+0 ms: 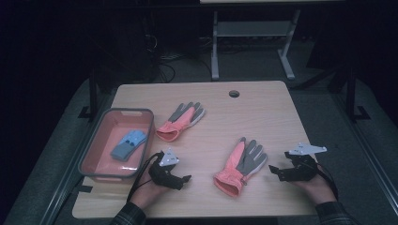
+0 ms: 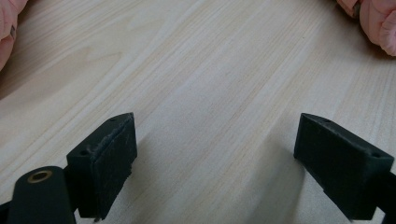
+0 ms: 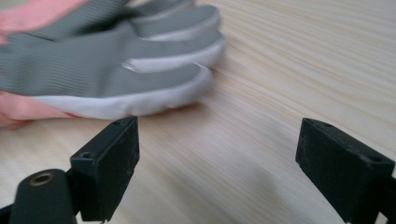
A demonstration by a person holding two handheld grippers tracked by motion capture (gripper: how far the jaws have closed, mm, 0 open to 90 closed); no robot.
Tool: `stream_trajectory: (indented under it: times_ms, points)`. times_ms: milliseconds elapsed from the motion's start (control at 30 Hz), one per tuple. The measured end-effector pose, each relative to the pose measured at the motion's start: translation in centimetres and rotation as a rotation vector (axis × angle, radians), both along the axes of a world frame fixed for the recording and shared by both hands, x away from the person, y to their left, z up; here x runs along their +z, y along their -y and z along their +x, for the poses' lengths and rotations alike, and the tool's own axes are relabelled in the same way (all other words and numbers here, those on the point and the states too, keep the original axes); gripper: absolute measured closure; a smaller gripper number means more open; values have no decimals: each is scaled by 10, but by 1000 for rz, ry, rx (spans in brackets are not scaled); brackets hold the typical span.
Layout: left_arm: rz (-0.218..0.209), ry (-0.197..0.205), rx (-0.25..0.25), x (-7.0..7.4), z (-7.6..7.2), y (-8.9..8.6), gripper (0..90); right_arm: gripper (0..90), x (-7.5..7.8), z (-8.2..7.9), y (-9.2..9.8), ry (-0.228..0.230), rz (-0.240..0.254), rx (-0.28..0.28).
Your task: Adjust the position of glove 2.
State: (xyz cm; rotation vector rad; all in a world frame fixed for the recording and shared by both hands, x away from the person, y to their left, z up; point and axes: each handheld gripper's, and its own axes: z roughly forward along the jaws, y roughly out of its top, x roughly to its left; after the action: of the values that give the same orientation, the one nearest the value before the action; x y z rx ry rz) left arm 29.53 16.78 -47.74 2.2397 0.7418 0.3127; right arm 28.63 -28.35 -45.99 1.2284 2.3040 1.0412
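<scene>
Since nothing is gripped at present, handling is judged from how things lie.

Nearer glove (image 1: 240, 166): lower centre of the high view, flat on the table (image 1: 263, 108), pink cuff toward the bottom edge, grey fingers pointing up-frame.
Right gripper (image 1: 281, 171): lower right of the high view, just beside the glove's grey fingers; jaws spread wide, nothing between them, bare wood seen between them in the right gripper view.
Left gripper (image 1: 180, 180): lower left-centre, jaws likewise wide apart and empty, resting low over the table.
Handling: judged light, soft and floppy; knit fabric, not slippery, not fragile; it will likely sag and fold when lifted.
Grip point: the bunched pink cuff (image 1: 228, 183) is suggested, thicker than the thin finger ends (image 3: 154, 60).
Second glove (image 1: 180, 120): upper left-centre, apart.
Bin (image 1: 96, 171): left edge, a blue item (image 1: 127, 145) inside.
</scene>
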Motion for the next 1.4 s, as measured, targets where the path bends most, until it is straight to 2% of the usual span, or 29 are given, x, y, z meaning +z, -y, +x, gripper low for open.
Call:
stream_trajectory:
  times_ms: [100,300,400,633,700,800,1033,1133,1167,1267,1300,1400]
  points:
    - [-3,0,2,0,0,0,125,105,-7,3,4,-21,7,-33]
    - [-10,-1,8,0,0,1,123,91,-18,6,7,-24,-26,-38]
    - [1,-4,13,0,0,2,124,81,-21,7,6,-27,-40,-41]
    - [25,-37,11,5,3,8,142,79,-23,7,5,-13,-30,-44]
    - [21,-42,14,8,5,10,147,79,-23,7,5,-13,-30,-44]
    - [7,-40,20,15,9,13,220,79,-23,7,5,-13,-30,-44]
    - [-8,-61,59,30,19,21,463,79,-23,6,5,-13,-30,-44]
    - [-22,-71,81,37,25,24,609,79,-23,7,5,-12,-31,-42]
    - [-23,-74,85,40,28,25,683,79,-23,7,5,-12,-32,-42]
    - [-19,-65,103,51,37,28,860,79,-23,7,5,-12,-31,-42]
    - [-19,-57,114,54,41,29,895,79,-23,7,5,-13,-31,-42]
    - [-15,-40,146,63,52,31,896,79,-23,7,5,-12,-31,-42]
